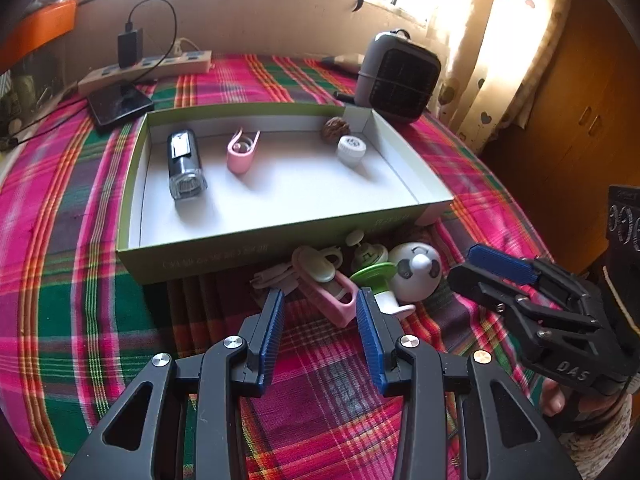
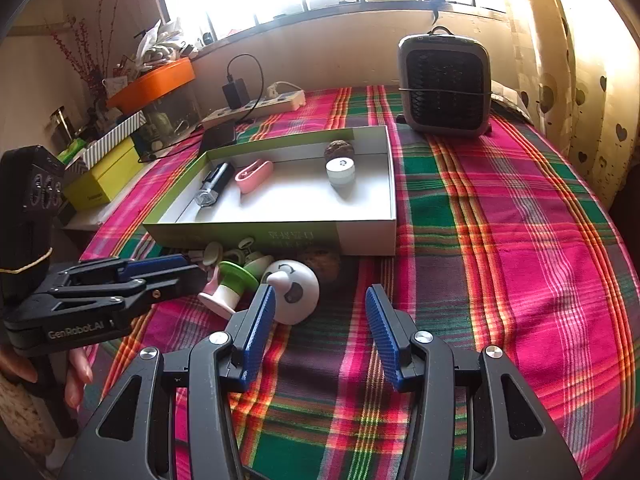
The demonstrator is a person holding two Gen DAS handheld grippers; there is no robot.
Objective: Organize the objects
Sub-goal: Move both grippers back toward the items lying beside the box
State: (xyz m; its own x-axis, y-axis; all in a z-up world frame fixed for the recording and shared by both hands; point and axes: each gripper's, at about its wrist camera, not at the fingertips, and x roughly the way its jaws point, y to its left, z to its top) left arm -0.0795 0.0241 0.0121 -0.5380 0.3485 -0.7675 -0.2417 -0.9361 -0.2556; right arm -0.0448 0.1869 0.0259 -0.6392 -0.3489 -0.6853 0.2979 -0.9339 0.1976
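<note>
Four things already lie inside the shallow cardboard box lid (image 1: 416,184): black cylindrical gadget (image 1: 185,166) and pink clip (image 1: 241,152) toward its left wall, walnut (image 1: 335,129) and white round cap (image 1: 351,150) tucked into the far right corner, spaced apart, probably so each stays easy to see and reach. Left to sort: a huddle just outside the box's near wall on the plaid tablecloth (image 1: 60,280), pressed close together, likely heaped there for picking one by one. Among them a pink silicone holder (image 1: 334,294), a green-collared plunger-like piece (image 1: 374,274), a white panda-face ball (image 1: 416,276) and a second brown walnut (image 2: 320,264) in shadow against the wall. Left gripper (image 1: 320,300) hovering low over the heap, jaws spread wide, bracketing the near end of the pink holder without pressing on it; probably lined up for a pick. Right gripper (image 2: 320,296) just beside the panda ball, jaws spread and gripping nothing, left pad near the ball, seemingly waiting its turn. Power strip (image 1: 148,66) and small heater (image 1: 400,76) at the tablecloth's far edge, well clear.
</note>
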